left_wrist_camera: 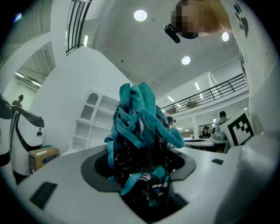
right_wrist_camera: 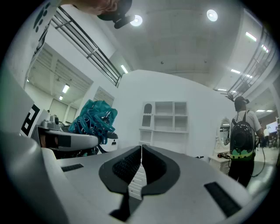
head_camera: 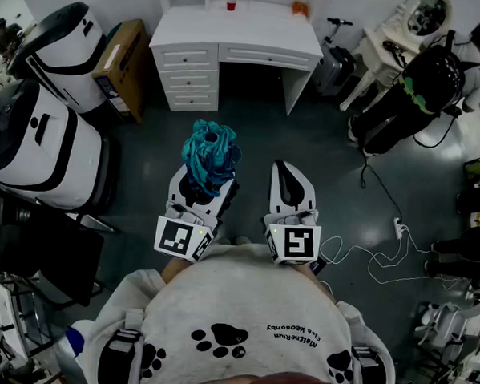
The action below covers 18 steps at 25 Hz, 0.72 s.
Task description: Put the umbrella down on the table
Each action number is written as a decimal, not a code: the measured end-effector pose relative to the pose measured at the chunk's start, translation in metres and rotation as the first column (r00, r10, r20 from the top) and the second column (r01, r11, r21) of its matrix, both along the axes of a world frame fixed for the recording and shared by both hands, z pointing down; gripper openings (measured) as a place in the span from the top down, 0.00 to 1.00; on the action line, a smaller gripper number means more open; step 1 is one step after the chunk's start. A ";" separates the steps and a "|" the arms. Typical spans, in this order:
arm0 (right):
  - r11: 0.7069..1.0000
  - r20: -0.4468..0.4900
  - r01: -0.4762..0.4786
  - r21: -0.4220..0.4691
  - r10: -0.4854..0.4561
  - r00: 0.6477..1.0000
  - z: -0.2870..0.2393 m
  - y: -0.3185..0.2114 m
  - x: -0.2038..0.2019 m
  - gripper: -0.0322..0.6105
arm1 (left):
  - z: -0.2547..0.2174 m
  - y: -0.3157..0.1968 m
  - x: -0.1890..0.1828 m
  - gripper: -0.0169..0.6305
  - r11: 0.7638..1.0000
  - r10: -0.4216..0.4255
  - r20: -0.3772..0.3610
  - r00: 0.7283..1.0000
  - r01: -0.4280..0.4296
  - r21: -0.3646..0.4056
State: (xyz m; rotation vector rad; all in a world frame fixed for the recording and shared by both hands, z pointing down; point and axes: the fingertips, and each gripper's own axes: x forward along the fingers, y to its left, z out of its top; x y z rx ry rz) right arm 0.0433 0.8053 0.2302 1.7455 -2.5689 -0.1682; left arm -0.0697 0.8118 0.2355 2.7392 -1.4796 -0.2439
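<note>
Overhead, head view: the left gripper point(head_camera: 209, 180) is clamped on the folded teal umbrella point(head_camera: 212, 149). The bunched fabric sticks out past its jaw tips, over the dark floor point(head_camera: 251, 131). The white desk point(head_camera: 232, 38) stands well ahead of both tools, and the umbrella is clear of it. The right gripper point(head_camera: 283, 170) sits just beside the left one, parallel to it, with its jaws together. Both marker cubes are close to the person's white sweatshirt point(head_camera: 241, 324). A white cable point(head_camera: 365, 254) lies on the floor off the right tool's outer side.

Left gripper view: the jaws are pressed on the umbrella from both sides. Teal folds and dark patterned cloth fill the gap and rise above the jaws. A cardboard box point(left_wrist_camera: 41, 155) lies off to the left of the tool.

Right gripper view: the pads meet along a thin line, with nothing between them. The umbrella shows to its left, above the other tool. A person with a backpack point(right_wrist_camera: 241, 140) stands far off to the right.
</note>
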 end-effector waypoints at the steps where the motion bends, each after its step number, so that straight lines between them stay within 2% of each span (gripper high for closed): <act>1: 1.000 0.005 -0.002 0.002 0.002 1.000 0.000 -0.001 -0.001 0.90 | -0.001 -0.001 0.000 0.55 1.000 0.004 0.003 1.000 -0.004 0.006; 7: 1.000 0.022 -0.013 0.002 0.013 1.000 0.006 -0.002 -0.005 0.90 | 0.002 -0.004 -0.004 0.55 1.000 0.012 0.007 1.000 -0.012 0.008; 13: 1.000 0.064 0.014 0.011 -0.015 0.998 0.015 -0.010 -0.005 0.90 | 0.009 -0.009 -0.002 0.55 1.000 0.014 0.007 1.000 -0.014 0.018; 18: 1.000 0.077 0.008 -0.018 -0.007 0.997 0.021 -0.063 -0.010 0.90 | 0.011 -0.061 -0.010 0.55 1.000 0.015 -0.008 1.000 -0.015 0.014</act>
